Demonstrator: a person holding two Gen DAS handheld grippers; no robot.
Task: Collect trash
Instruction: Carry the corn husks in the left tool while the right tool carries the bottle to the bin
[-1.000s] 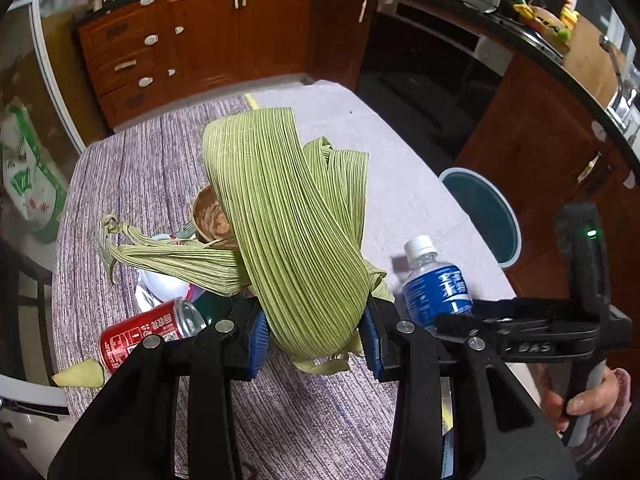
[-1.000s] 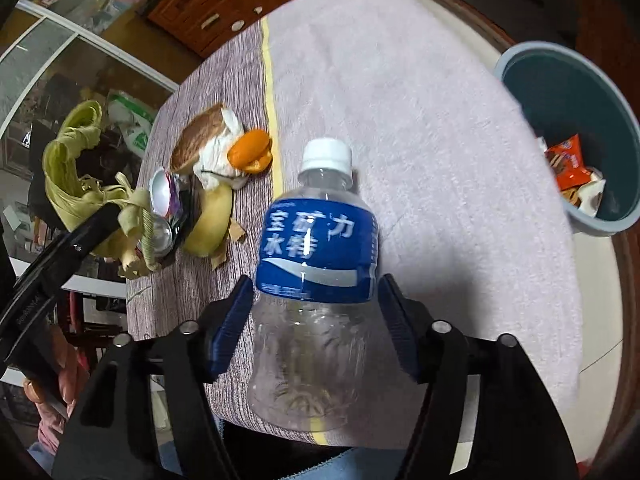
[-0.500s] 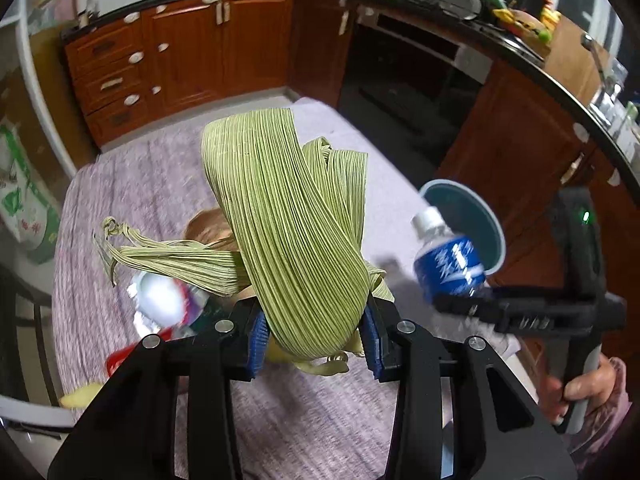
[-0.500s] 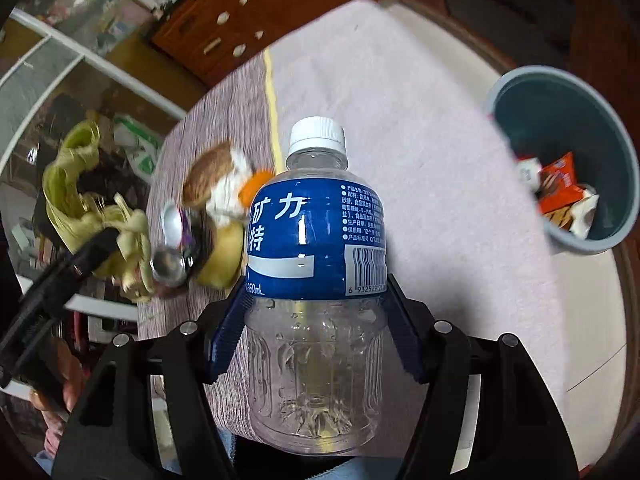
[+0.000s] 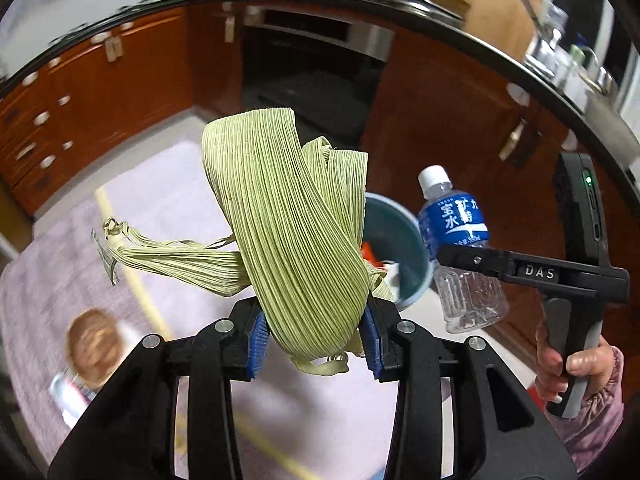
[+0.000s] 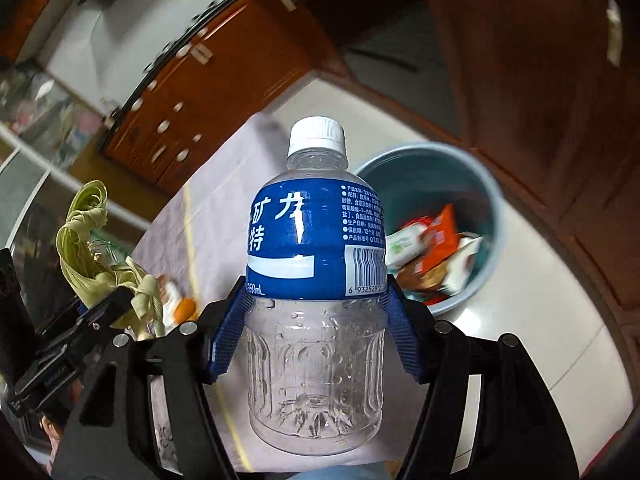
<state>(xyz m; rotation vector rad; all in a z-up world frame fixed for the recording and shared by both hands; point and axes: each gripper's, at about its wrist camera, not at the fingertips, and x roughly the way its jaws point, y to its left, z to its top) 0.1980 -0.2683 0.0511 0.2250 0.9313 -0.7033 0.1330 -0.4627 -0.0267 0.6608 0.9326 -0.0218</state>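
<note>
My left gripper [image 5: 314,338] is shut on a bundle of green leaf wrappers [image 5: 296,232] and holds it in the air above the table. My right gripper [image 6: 316,332] is shut on an empty plastic water bottle [image 6: 316,280] with a blue label and white cap. The bottle also shows in the left wrist view [image 5: 460,248], beside the teal trash bin [image 5: 400,248]. In the right wrist view the bin [image 6: 424,172] stands on the floor just beyond the bottle and holds snack wrappers [image 6: 432,252]. The leaf bundle also shows at the left of the right wrist view [image 6: 92,248].
The table has a purple-grey cloth [image 5: 172,200] with a yellow stripe. A brown shell-like piece [image 5: 94,346] and other blurred trash lie at its left. Wooden cabinets [image 5: 80,92] and a dark counter run behind. An orange peel [image 6: 184,308] lies on the table.
Both grippers have lifted and swung right toward the trash bin, carrying the leaf bundle and the bottle. The bin now sits closer in both views.
</note>
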